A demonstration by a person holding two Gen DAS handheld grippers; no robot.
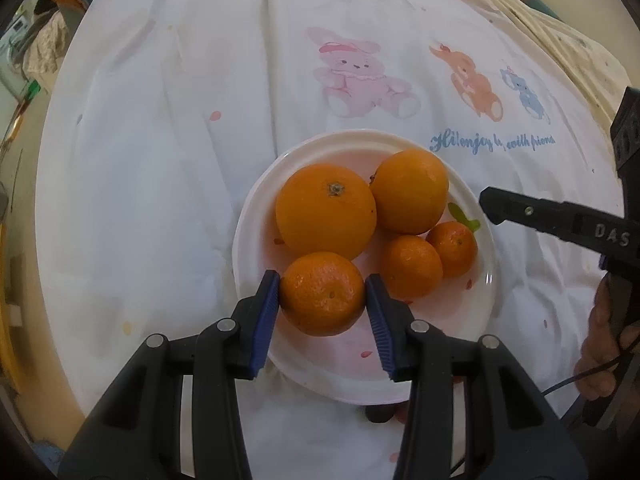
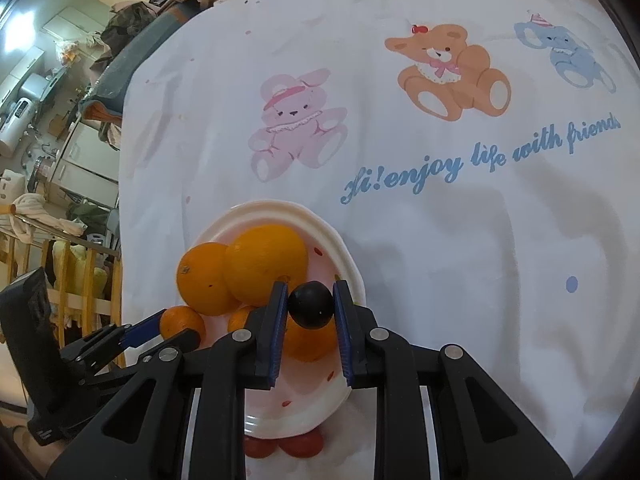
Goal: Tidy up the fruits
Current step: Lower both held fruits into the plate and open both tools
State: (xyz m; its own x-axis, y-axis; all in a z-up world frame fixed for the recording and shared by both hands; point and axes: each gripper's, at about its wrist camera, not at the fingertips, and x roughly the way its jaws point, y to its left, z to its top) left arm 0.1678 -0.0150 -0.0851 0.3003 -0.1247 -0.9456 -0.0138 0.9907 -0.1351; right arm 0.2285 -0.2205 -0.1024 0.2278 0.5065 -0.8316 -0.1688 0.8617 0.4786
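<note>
Small mandarin (image 1: pixel 322 293) clamped in left gripper (image 1: pixel 322 294) jaws, above near edge of white plate (image 1: pixel 486 280). Plate holds two large oranges (image 1: pixel 326 210), two small mandarins (image 1: pixel 412 266). Dark grape (image 2: pixel 311 305) pinched in right gripper (image 2: pixel 311 306) jaws, over plate. Cartoon-print bedsheet (image 2: pixel 440 240) beneath.

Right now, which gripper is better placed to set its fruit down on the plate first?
Left. The left gripper holds its mandarin low over the plate, beside the other mandarins. The right gripper holds a dark grape above the piled fruit.
</note>
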